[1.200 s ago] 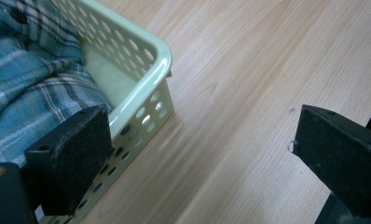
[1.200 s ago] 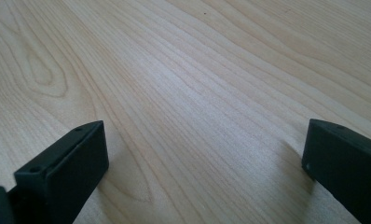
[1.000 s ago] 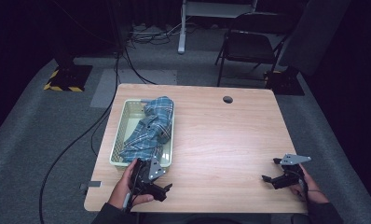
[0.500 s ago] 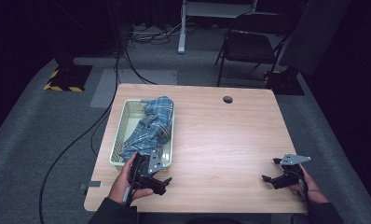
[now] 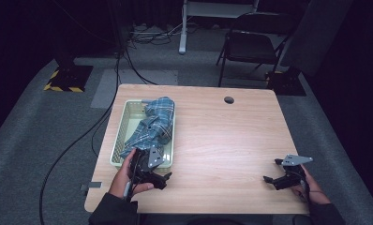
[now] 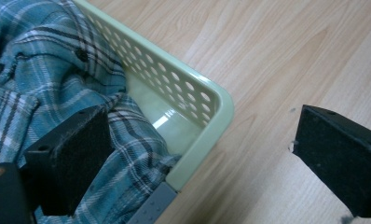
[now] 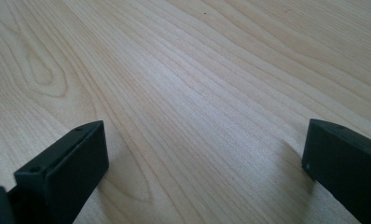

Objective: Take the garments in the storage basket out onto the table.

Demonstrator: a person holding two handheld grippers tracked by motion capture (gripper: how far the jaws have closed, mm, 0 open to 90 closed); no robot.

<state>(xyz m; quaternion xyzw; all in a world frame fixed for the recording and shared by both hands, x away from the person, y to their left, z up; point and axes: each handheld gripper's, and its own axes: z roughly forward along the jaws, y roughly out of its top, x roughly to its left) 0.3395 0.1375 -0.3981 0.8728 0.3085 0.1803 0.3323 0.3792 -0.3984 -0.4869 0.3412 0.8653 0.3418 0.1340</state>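
A pale green basket [image 5: 122, 138] with perforated walls stands on the left half of the wooden desk [image 5: 222, 140], its long side running away from the person. A blue plaid shirt [image 5: 154, 124] lies crumpled inside it, bunched toward the far right corner and trailing to the near end, with part of it draped over the right rim.

The left gripper [image 5: 152, 171], held in the person's left hand [image 5: 123, 180], sits at the near right corner of the basket. In the left gripper view its fingers [image 6: 69, 161] stand wide apart, straddling that corner: one finger is over the shirt [image 6: 44, 84] inside the basket [image 6: 207, 135], the other over bare desk outside it. Neither finger grips cloth.

The right gripper [image 5: 276, 178], held in the right hand [image 5: 311, 190], rests near the front right corner of the desk, well apart from the basket. In the right gripper view its fingers [image 7: 62, 168] are likewise wide apart, low over bare wood [image 7: 197, 93].
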